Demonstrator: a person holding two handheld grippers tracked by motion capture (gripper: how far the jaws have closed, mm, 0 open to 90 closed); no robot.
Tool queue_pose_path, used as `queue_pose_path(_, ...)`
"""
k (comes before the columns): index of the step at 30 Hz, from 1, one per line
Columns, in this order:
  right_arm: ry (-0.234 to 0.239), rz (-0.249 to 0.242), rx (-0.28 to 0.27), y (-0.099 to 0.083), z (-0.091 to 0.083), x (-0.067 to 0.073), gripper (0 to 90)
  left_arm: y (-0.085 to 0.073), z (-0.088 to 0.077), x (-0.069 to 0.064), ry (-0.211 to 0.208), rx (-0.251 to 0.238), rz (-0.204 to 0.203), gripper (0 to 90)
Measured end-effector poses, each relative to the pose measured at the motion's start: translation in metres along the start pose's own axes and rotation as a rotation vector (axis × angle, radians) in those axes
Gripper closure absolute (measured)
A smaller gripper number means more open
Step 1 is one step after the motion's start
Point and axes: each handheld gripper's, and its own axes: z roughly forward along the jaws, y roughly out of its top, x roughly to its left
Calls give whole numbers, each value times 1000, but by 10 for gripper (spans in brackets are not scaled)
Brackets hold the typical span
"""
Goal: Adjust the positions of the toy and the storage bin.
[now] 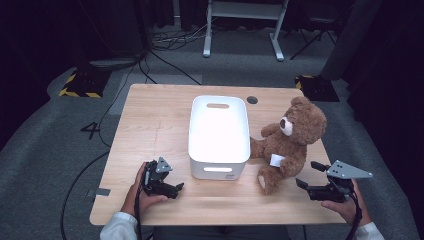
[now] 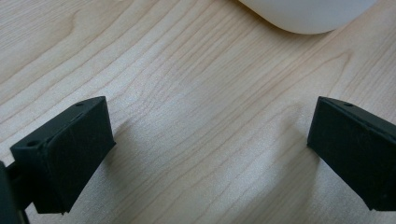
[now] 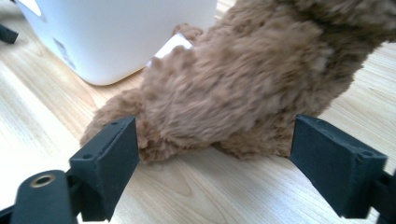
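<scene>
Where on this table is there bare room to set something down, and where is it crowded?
Free: the table left of the white bin, and the near edge between the left gripper and right gripper. Crowded: the right side, where the teddy bear sits against the bin.

Brown teddy bear (image 1: 287,142), white bin (image 1: 219,135), pale wood-grain table (image 1: 150,125), black jaws.
</scene>
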Motion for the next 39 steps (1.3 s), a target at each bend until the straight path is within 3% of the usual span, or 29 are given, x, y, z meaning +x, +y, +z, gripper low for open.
queue_pose_path(2,-59,28,-39,6,-2,-6,155,0,0,0,0,0,0,2)
queue_pose_path(6,-95,153,-114,32,-3,-25,156,0,0,0,-1,1,3,2)
queue_pose_path(8,-147,194,-99,44,5,-30,156,0,0,0,-3,0,0,2)
queue_pose_path(10,-134,218,-109,52,13,-32,155,0,0,0,-1,1,2,2)
queue_pose_path(14,-171,239,-71,58,36,-33,154,0,0,0,-1,1,3,2)
queue_pose_path(16,-217,251,-45,58,46,-36,156,0,0,0,0,1,4,3)
queue_pose_path(18,-194,290,-25,55,54,-39,156,0,0,0,-1,1,3,3)
queue_pose_path(22,-188,310,21,53,70,-43,154,0,0,0,-2,1,3,3)
queue_pose_path(23,-163,325,30,53,74,-45,141,0,0,0,-2,1,3,3)
queue_pose_path(25,-158,333,72,52,83,-49,73,0,0,0,-2,1,3,3)
queue_pose_path(28,-121,343,118,50,96,-53,116,0,0,0,-2,1,3,3)
queue_pose_path(30,-92,331,124,50,100,-51,179,0,0,0,-2,1,3,3)
queue_pose_path(33,-85,297,125,51,103,-47,304,0,0,0,-2,0,3,3)
queue_pose_path(34,-85,297,125,51,103,-47,304,0,0,0,-2,0,3,3)
queue_pose_path(35,-72,268,120,50,102,-45,408,0,0,0,-2,0,3,3)
queue_pose_path(39,-65,246,95,46,99,-45,525,0,0,0,0,1,5,3)
